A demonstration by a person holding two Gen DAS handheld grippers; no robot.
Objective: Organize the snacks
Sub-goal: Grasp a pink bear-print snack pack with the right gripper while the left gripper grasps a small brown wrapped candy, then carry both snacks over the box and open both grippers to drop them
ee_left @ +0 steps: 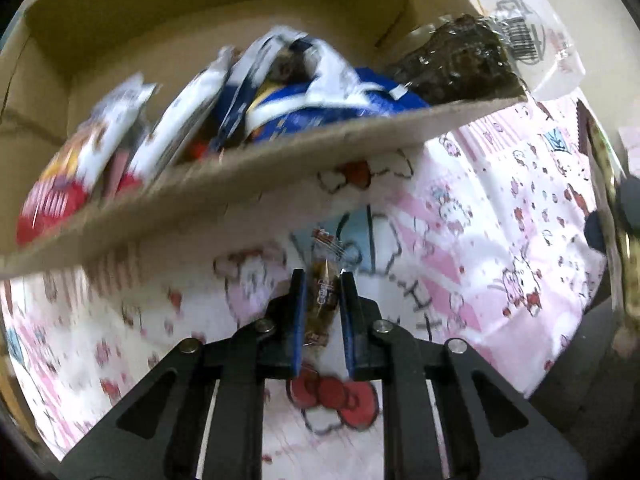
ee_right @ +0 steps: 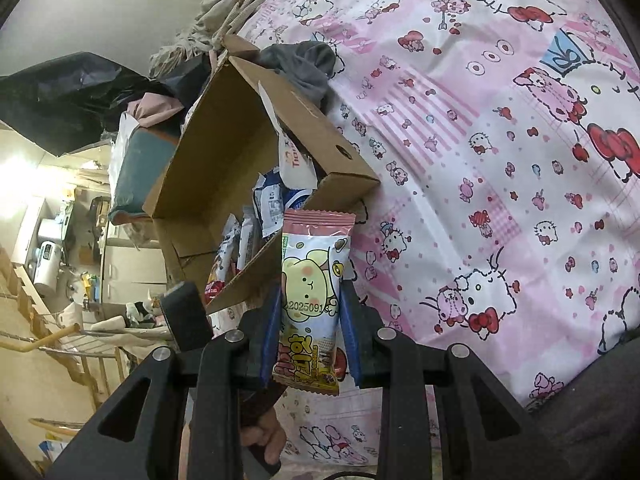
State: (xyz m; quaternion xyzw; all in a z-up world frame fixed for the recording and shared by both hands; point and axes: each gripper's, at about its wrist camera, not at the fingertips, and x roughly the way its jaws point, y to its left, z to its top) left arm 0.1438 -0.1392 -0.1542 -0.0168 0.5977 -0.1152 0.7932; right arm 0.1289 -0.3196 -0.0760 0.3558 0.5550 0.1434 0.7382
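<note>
In the left wrist view my left gripper [ee_left: 323, 280] is shut on a small brown wrapped snack [ee_left: 323, 300], just in front of the near wall of a cardboard box [ee_left: 248, 184]. The box holds several snack packets: red-and-white ones [ee_left: 80, 168] at left, a blue bag [ee_left: 320, 112] in the middle, a dark clear-wrapped one [ee_left: 452, 64] at right. In the right wrist view my right gripper [ee_right: 310, 292] is shut on a pink-and-white cookie packet [ee_right: 312, 280] with a cartoon bear, held upright near the box [ee_right: 224, 136]. A hand [ee_right: 264, 440] shows below.
Everything rests on a bed with a pink-and-white cartoon-cat sheet [ee_right: 480, 160]. A grey cloth [ee_right: 304, 64] and a beige knitted blanket [ee_right: 232, 4] lie behind the box. A cluttered room with shelves and a black bag [ee_right: 72, 96] lies to the left.
</note>
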